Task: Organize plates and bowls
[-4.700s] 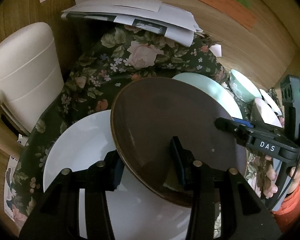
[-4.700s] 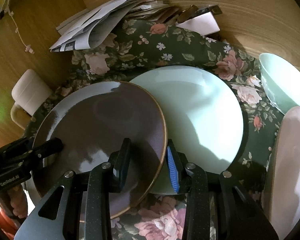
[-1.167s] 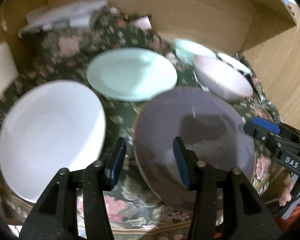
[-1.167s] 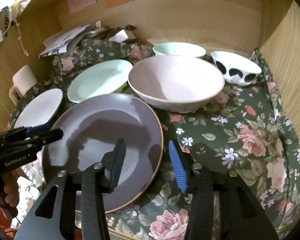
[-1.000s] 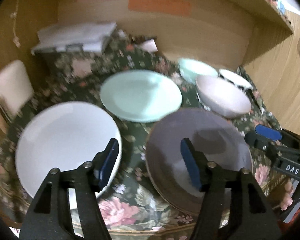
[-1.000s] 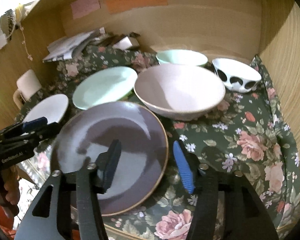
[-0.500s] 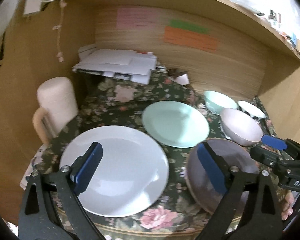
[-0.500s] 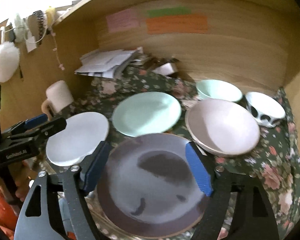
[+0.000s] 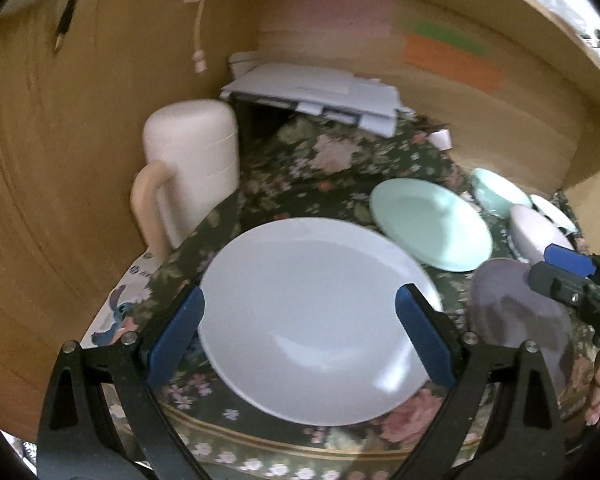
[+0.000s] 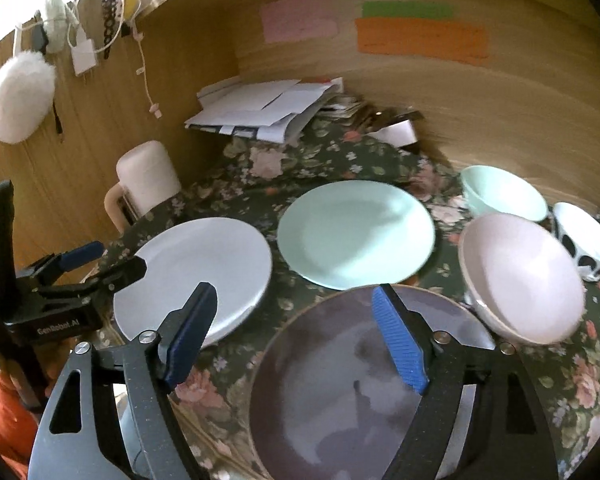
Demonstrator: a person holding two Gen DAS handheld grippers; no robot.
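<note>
Left wrist view: left gripper [image 9: 300, 320] jaws wide apart, empty, above white plate [image 9: 316, 300] on floral cloth [image 9: 300, 168]. Right wrist view: right gripper [image 10: 296, 332] also spread wide, holding nothing, over brown plate [image 10: 340, 392] at table front; mint plate [image 10: 356, 232] behind, pink bowl [image 10: 524, 276] to its right, mint bowl [image 10: 500, 192] & spotted bowl [image 10: 584, 240] further back.

Three plates are sitting flat on the tablecloth [image 10: 332, 156]: one plate [image 10: 196, 276] at left, a second plate [image 10: 356, 232] behind and right of it, a third plate [image 10: 340, 392] nearest the front edge. A wide bowl [image 10: 524, 276] is lying right of the third plate, with two smaller bowls [image 10: 500, 192] [image 10: 584, 240] behind it. A lidded jug [image 10: 148, 176] is standing far left; a paper stack [image 10: 264, 112] is lying at the back.
</note>
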